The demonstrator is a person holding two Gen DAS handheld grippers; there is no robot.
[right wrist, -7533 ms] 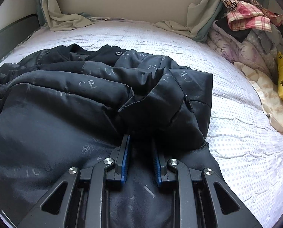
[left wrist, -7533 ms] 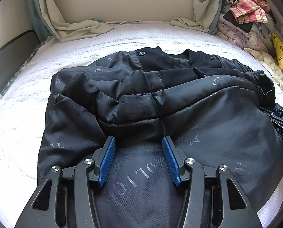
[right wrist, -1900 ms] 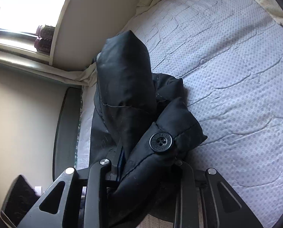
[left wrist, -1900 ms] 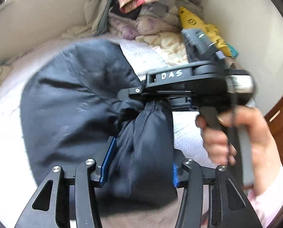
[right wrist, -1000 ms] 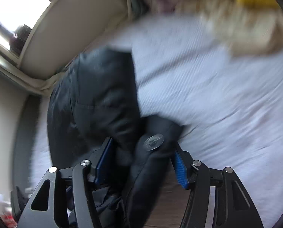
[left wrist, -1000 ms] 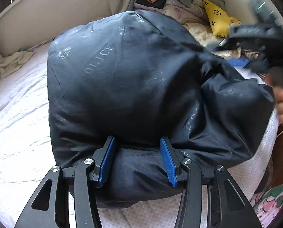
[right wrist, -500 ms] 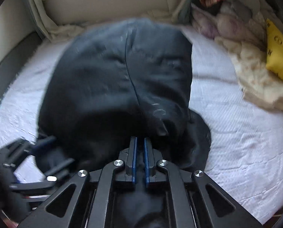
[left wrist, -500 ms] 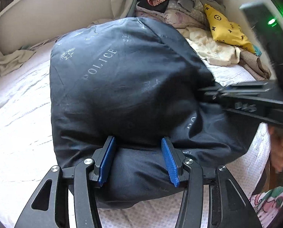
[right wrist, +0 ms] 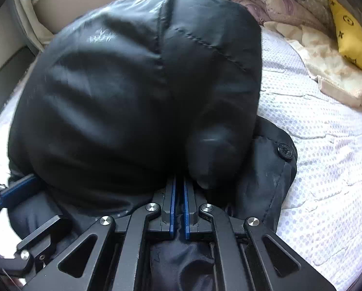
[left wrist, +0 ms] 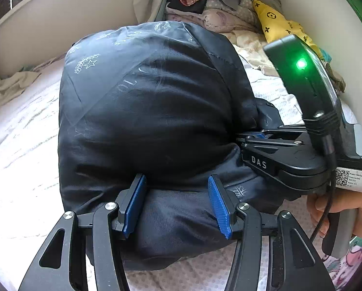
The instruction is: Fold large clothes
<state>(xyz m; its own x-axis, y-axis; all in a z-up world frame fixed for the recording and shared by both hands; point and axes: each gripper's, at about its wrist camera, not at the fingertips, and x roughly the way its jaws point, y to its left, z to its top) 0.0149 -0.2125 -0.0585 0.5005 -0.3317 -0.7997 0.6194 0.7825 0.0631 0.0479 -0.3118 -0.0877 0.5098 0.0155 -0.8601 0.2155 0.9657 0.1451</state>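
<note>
Though bunched into 1 puffy mound, black jacket (left wrist: 151,111) with pale lettering.

Both wrist views sit low and close behind the folded black jacket (left wrist: 151,111) on the bed (right wrist: 321,160), facing the wall; each shows the yellow pillow (left wrist: 278,26) upper right.

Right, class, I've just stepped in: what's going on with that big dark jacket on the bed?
A person is folding a black puffer jacket on the bed, a handheld gripper in each hand. The left gripper straddles the bundle's near edge, jaws wide. The right gripper is nearly closed, pinching fabric at the edge. The jacket sits in a bulky, rounded bundle.
</note>
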